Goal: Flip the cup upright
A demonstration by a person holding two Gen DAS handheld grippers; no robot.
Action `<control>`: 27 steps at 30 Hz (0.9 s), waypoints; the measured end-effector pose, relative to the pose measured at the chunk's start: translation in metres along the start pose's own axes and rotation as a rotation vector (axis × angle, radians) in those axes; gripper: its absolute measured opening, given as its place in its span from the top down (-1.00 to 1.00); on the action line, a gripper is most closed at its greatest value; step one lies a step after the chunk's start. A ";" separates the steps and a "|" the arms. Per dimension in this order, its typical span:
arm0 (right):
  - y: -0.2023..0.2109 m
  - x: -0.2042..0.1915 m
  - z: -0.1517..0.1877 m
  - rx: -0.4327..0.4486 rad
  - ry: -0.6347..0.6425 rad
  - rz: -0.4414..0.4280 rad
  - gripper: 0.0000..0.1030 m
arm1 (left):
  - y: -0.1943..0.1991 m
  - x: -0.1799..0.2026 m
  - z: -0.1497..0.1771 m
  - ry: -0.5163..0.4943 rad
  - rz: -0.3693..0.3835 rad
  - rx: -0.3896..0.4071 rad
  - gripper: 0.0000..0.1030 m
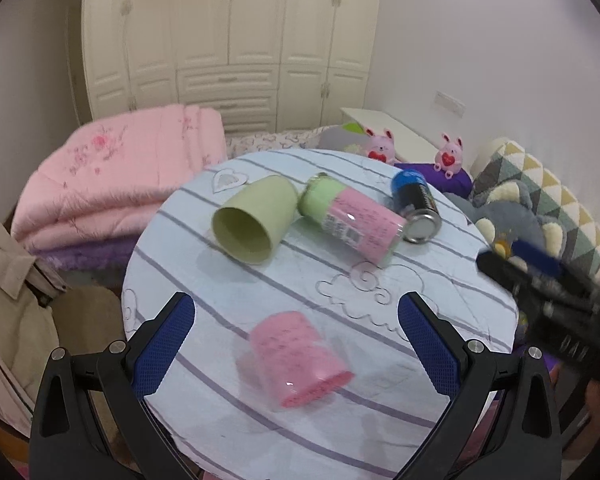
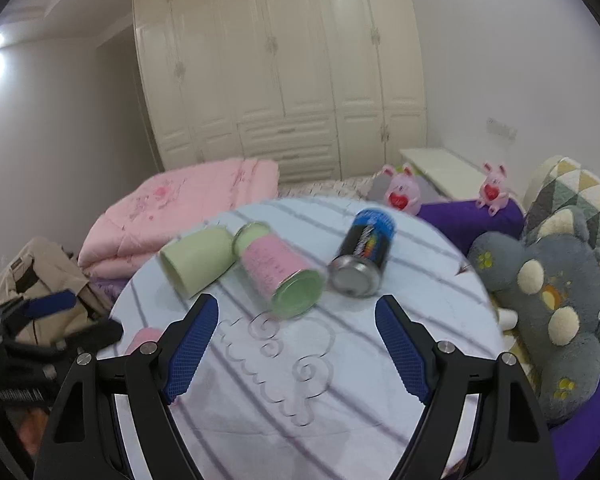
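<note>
Left wrist view: green cup (image 1: 253, 221) lies on its side at the table's (image 1: 440, 292) far left, mouth toward camera, both the left gripper (image 1: 296, 334) and right gripper (image 2: 296, 340) wide and empty; I'd pinch across its wall, clear of the pink-labelled tube (image 1: 352, 220) touching its base, then rotate upright.

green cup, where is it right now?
The green cup lies on its side on the far left of the round table in both views, its base beside the pink-and-green canister, ahead of the open left gripper.
</note>
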State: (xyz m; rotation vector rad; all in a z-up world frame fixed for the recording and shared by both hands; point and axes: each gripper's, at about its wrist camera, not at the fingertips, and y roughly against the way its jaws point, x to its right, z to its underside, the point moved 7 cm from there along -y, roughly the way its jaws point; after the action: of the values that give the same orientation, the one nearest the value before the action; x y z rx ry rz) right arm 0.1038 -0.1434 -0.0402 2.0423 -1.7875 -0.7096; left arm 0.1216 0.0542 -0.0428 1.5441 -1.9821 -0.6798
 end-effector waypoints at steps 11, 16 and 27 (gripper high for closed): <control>-0.031 -0.072 0.037 -0.138 0.024 -0.081 -0.60 | -0.011 -0.044 -0.019 0.029 0.019 -0.024 -0.99; -0.038 -0.110 0.042 -0.139 0.070 -0.143 -0.60 | -0.015 -0.050 -0.019 -0.002 0.027 -0.040 -0.99; -0.074 -0.145 0.084 -0.197 0.180 -0.173 -0.60 | -0.023 -0.065 -0.012 -0.005 0.040 -0.079 -0.99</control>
State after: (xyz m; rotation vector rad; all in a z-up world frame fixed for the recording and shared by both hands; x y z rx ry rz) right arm 0.1045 0.0167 -0.1289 2.0708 -1.3983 -0.6947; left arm 0.1594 0.1120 -0.0563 1.4539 -1.9606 -0.7365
